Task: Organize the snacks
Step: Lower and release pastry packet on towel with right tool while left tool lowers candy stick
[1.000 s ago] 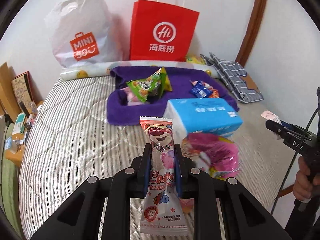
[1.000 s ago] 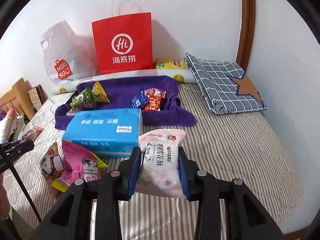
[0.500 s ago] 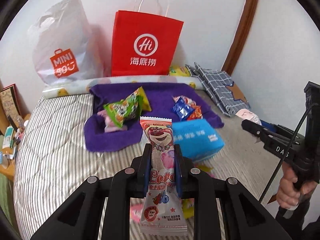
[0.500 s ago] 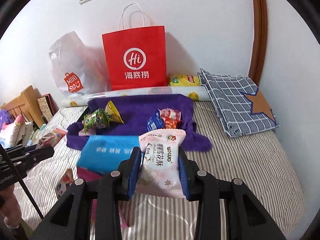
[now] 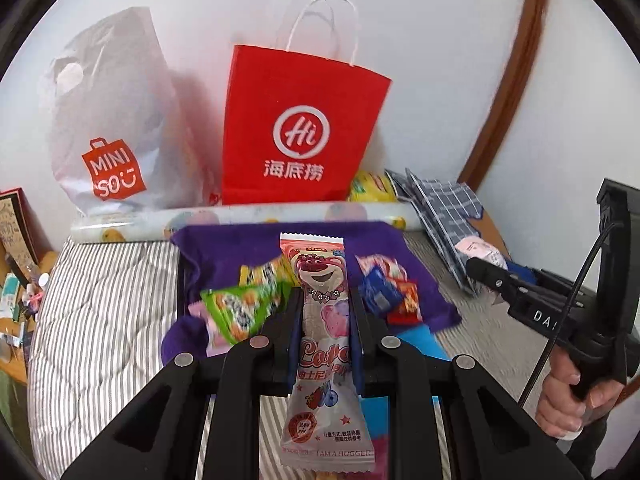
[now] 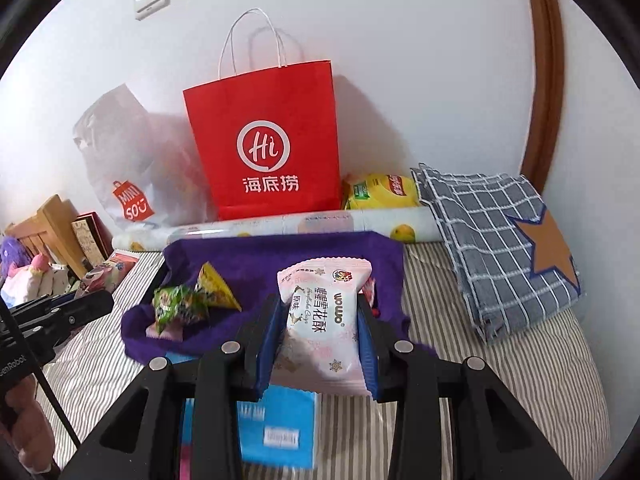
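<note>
Left to right across the striped bed [image 6: 520, 360], as stood:

White Miniso bag [image 5: 108, 128], at ten o'clock, leaning on the wall.

Red paper bag [image 6: 268, 140], at twelve o'clock, upright against the wall, just beside the white one. A patterned roll [image 6: 280, 226] lay along its foot.

Purple tray [image 6: 280, 256], below the roll on the bed. At its nine o'clock side lay a green snack packet [image 6: 180, 304] touching a yellow triangular packet [image 6: 216, 288]; at its three o'clock side, blue and red sweets [image 5: 386, 292], seen from the left wrist.

Left hand-held gripper [image 5: 323, 320], at six o'clock of its own view, was clamped on a tall pink bear-print snack pack [image 5: 320, 288], held upright above the near edge of the tray.

Right hand-held gripper [image 6: 318, 320] was closed on a pale pink pastry packet [image 6: 324, 320], held above the tray's right half. A blue tissue pack [image 6: 280, 428] lay on the bed beneath it, at six o'clock.

Yellow packet [image 6: 380, 192], at one o'clock, behind the roll.

Checked grey cloth [image 6: 492, 240] with an orange star, at three o'clock on the bed.
</note>
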Demonstrator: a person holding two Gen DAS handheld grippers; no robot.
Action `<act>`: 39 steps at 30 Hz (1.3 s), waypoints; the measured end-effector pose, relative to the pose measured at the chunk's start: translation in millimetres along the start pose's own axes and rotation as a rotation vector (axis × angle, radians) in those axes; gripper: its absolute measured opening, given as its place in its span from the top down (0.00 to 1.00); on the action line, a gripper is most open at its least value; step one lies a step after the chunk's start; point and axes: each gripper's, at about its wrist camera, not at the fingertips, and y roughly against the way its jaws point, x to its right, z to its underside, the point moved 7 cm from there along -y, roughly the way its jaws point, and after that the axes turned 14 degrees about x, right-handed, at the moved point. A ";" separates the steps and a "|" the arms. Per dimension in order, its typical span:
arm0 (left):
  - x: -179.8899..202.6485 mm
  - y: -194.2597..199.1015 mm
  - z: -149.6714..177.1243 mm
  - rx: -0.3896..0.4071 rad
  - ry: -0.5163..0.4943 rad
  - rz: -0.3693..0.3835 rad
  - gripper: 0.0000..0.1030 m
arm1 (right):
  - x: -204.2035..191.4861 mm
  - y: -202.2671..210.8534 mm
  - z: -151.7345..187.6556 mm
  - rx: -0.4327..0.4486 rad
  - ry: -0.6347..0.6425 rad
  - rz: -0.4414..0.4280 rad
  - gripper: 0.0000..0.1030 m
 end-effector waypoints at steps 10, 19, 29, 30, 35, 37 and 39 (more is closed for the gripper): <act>-25.9 -50.0 -15.8 0.052 0.059 0.010 0.80 | 11.6 -58.0 -6.3 -0.018 0.012 -0.006 0.67; -55.6 -71.6 6.8 0.017 0.148 0.002 0.80 | 37.7 -98.3 37.2 -0.134 -0.109 -0.037 0.67; -58.4 -77.9 17.6 0.040 0.161 -0.007 0.80 | 44.2 -107.9 50.9 -0.162 -0.136 -0.044 0.67; -58.6 -78.1 18.2 0.043 0.163 -0.006 0.79 | 41.2 -106.4 50.4 -0.154 -0.119 -0.045 0.67; -59.2 -81.4 21.6 0.041 0.152 -0.021 0.79 | 32.6 -100.7 47.8 -0.120 -0.061 -0.042 0.65; -60.1 -82.8 22.7 0.041 0.146 -0.035 0.79 | 30.3 -100.5 48.3 -0.118 -0.054 -0.051 0.65; -61.2 -83.7 23.4 0.038 0.154 -0.035 0.79 | 28.8 -101.1 49.5 -0.125 -0.047 -0.048 0.64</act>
